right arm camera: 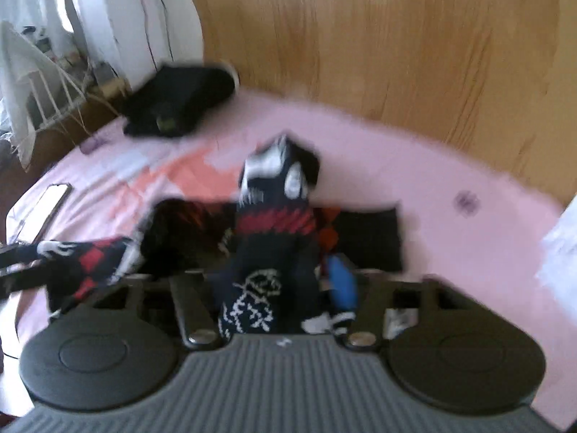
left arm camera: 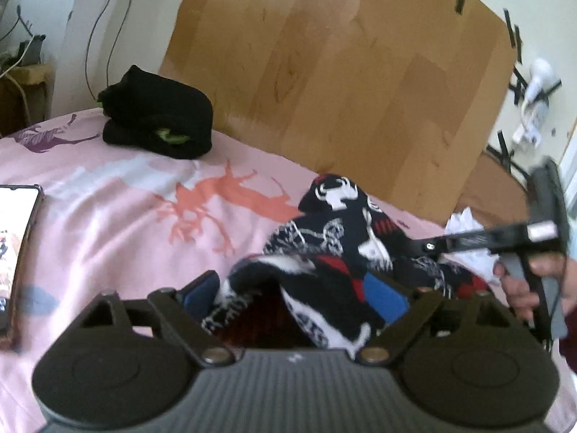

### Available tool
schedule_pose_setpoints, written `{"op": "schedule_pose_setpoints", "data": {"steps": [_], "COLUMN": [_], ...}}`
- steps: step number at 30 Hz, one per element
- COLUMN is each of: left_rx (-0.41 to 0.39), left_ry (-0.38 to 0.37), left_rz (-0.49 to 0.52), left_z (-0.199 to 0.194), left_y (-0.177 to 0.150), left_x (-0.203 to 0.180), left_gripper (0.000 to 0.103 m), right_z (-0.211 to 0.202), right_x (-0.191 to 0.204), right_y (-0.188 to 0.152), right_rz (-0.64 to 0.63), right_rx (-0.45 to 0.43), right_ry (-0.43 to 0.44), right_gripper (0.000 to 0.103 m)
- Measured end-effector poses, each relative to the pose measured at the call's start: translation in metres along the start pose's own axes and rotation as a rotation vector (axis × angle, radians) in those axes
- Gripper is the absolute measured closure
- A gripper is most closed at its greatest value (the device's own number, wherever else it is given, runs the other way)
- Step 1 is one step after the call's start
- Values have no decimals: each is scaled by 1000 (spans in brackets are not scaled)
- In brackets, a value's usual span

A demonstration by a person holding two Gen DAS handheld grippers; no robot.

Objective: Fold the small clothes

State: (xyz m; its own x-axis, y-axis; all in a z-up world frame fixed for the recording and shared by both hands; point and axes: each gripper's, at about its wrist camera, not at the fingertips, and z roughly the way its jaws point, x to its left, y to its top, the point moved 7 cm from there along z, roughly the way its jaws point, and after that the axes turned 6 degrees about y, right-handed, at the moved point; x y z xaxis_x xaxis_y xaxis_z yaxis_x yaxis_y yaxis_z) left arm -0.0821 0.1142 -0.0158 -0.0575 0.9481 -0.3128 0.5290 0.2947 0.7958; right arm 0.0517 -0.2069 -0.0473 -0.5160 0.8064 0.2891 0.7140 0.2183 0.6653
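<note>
Left wrist view: patterned sock (left arm camera: 324, 252) between open jaws; right jaws grip it; phone (left arm camera: 14, 252) nearby.

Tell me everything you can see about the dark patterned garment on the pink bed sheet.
The patterned garment is dark navy knit with white figures and red diamond bands. It lies crumpled on the pink sheet, not yet folded. One part rises between the open left tongs; another part stands up in the shut right tongs, which pinch it. The picture is too blurred to tell what kind of garment it is.
</note>
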Motion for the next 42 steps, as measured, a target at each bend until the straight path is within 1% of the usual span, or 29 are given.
{"op": "schedule_pose_setpoints", "data": {"steps": [1, 2, 3, 4, 7, 8, 9, 10, 11, 12, 13, 15, 17, 18, 21, 22, 25, 26, 28, 29, 30, 31, 33, 35, 36, 37, 38, 40, 42], "left_rx": [-8, -18, -23, -24, -21, -19, -19, -22, -28, -46, -69, -125, -156, -156, -118, -103, -54, -44, -7, 38, 72, 87, 61, 1, -27, -58, -79, -71, -46], "left_ry": [14, 32, 42, 45, 26, 16, 10, 1, -7, -9, -11, -16, -27, -34, -61, -71, -90, -93, -56, -11, 28, 64, 93, 100, 124, 174, 227, 277, 304], "left_rz": [12, 28, 41, 43, 25, 23, 22, 22, 25, 25, 24, 20, 28, 43, 113, 141, 223, 249, 318, 354, 370, 363, 304, 202, 161, 113, 45, -69, -84], "left_z": [-1, -2, -3, -4, -8, -10, -12, -16, -19, -24, -30, -42, -46, -44, -23, -13, 22, 31, 56, 72, 83, 91, 84, 56, 44, 29, 13, -10, -22], "left_y": [-4, -7, -10, -12, -14, -14, -12, -9, -4, 2, 10, 31, 50, 57, 67, 68, 65, 62, 55, 51, 47, 48, 61, 80, 89, 94, 96, 87, 72], "left_x": [-2, -3, -1, 0, 6, 7, 9, 11, 14, 16, 17, 16, 8, 1, -29, -41, -79, -88, -103, -106, -102, -95, -73, -41, -24, -4, 22, 59, 72], "left_gripper": [26, 39, 48, 51, 52, 51, 46, 43, 36, 26, 22, 11, 7, 5, 5, 5, 7, 13, 46, 83, 93, 93, 94, 94, 94, 94, 93, 92, 91], "right_z": [-11, -31, -56, -78, -183, -212, -238, -258, -270, -277, -283, -290, -292, -290, -273, -274, -239, -226, -197, -183, -168, -154, -131, -112, -103, -97, -87, -69, -47], "right_x": [-3, -5, -12, -20, -80, -99, -120, -140, -155, -165, -172, -176, -175, -173, -162, -159, -136, -128, -115, -111, -107, -103, -97, -91, -87, -85, -79, -66, -48], "right_y": [1, 7, 16, 22, 22, 14, 0, -18, -37, -55, -75, -105, -127, -133, -129, -126, -95, -84, -66, -60, -53, -46, -31, -15, -8, -3, 3, 13, 19], "right_rz": [-7, -12, 6, 35, 197, 251, 301, 362, 425, 480, 516, 540, 579, 592, 555, 520, 413, 381, 315, 292, 274, 254, 203, 126, 83, 32, -6, -83, -161], "right_rx": [-47, -109, -189, -261, -506, -562, -597, -611, -600, -580, -562, -541, -556, -565, -549, -534, -487, -471, -428, -405, -380, -354, -307, -259, -237, -211, -189, -145, -94], "right_ry": [9, 13, 3, -21, -149, -215, -283, -349, -387, -421, -464, -519, -512, -492, -449, -422, -342, -311, -251, -234, -220, -201, -171, -146, -129, -101, -87, -50, 2], "right_gripper": [89, 89, 89, 89, 89, 89, 89, 87, 82, 81, 81, 80, 74, 74, 74, 72, 62, 59, 59, 59, 59, 59, 59, 59, 59, 59, 59, 59, 57]}}
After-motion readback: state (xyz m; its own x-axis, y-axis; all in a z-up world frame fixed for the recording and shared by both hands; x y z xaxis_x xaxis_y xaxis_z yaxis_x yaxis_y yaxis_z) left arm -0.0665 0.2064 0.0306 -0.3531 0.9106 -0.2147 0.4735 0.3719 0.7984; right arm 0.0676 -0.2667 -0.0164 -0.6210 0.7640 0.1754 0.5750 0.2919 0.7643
